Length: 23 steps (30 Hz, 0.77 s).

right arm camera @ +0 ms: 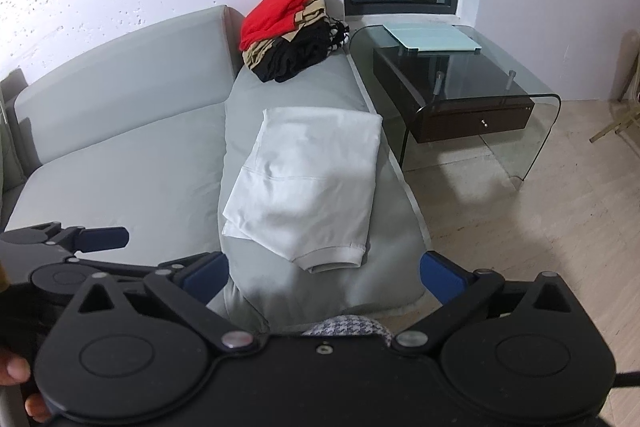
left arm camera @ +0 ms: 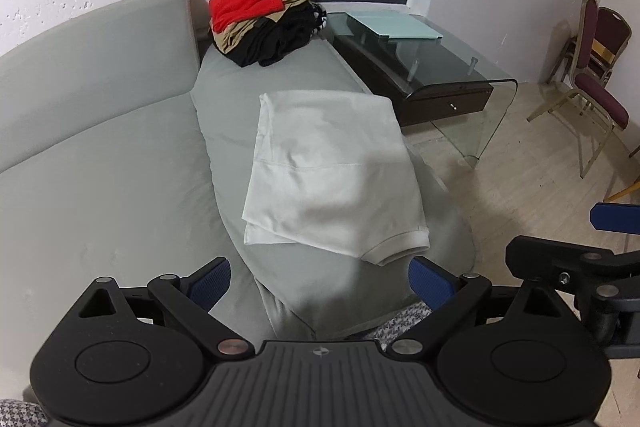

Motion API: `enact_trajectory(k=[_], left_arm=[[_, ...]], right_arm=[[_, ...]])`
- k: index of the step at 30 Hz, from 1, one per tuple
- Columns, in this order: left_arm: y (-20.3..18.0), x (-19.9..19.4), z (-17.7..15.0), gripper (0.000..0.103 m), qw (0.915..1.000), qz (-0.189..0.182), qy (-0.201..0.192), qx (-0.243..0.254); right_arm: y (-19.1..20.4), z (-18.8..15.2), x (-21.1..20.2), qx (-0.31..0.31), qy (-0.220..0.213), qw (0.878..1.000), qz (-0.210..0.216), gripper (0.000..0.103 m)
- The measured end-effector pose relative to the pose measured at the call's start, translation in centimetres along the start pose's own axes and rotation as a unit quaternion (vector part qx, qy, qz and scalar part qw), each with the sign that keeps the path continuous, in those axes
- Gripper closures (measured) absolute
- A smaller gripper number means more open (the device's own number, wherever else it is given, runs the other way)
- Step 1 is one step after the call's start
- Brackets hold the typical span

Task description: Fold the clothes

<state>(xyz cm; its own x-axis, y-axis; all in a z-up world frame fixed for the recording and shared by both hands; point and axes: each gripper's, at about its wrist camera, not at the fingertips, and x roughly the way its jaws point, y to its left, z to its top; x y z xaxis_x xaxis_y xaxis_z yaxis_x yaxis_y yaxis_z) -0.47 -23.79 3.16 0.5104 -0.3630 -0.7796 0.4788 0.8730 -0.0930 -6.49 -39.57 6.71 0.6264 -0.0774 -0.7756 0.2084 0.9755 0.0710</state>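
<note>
Folded white cotton shirt lies free; your left gripper and right gripper gape empty, so tuck that ribbed sleeve cuff under.

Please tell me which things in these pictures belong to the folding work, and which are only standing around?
For the job:
white shirt, folded on the sofa
pile of clothes at the sofa's far end
left gripper and right gripper, both open, empty

Just lying about:
glass table
pale blue folder on it
chairs
</note>
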Motion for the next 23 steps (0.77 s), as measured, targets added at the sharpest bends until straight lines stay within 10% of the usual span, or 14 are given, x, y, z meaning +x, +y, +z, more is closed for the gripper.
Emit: enact_trajectory(k=[23], left_arm=[[-0.95, 0.79, 0.15, 0.006, 0.9998, 0.004, -0.003, 0.017]], right_arm=[[-0.82, -0.27, 0.44, 0.013, 0.01, 1.0, -0.003, 0.0]])
